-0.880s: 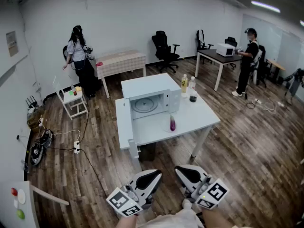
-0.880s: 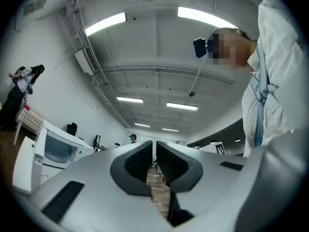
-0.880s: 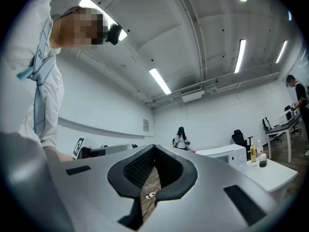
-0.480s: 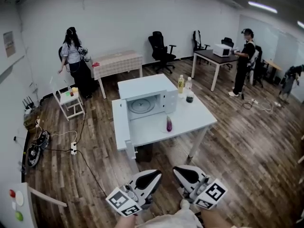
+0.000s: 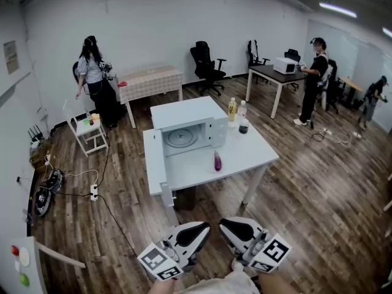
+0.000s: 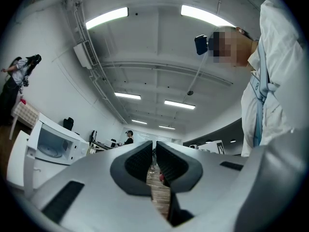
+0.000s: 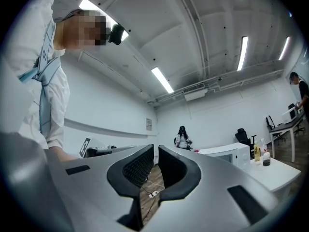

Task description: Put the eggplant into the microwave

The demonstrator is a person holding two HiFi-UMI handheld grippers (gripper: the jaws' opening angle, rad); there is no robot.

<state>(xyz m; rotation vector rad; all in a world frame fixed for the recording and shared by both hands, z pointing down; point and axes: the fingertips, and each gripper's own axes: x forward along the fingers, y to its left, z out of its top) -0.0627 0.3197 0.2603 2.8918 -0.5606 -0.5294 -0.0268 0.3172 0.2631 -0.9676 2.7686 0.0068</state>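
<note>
A purple eggplant [image 5: 217, 160] stands upright on the white table [image 5: 251, 155], just in front of the white microwave [image 5: 184, 122]. The microwave's door [image 5: 153, 162] hangs wide open to the left, and its turntable shows inside. My two grippers are far from the table, low at the bottom of the head view. The left gripper [image 5: 199, 229] and the right gripper [image 5: 225, 226] are both shut with nothing between the pads. The left gripper view shows its gripper [image 6: 154, 151] and the microwave [image 6: 50, 141] far off; the right gripper view shows its own [image 7: 156, 153].
Three bottles [image 5: 239, 114] stand at the table's far right corner. Wooden floor lies between me and the table. Cables and a power strip [image 5: 93, 192] run on the floor at left. People stand at the back left [image 5: 95, 78] and by a second desk [image 5: 315, 78].
The table with the microwave has slid a little left and up in the head view. Both grippers stay low and shut, close together.
</note>
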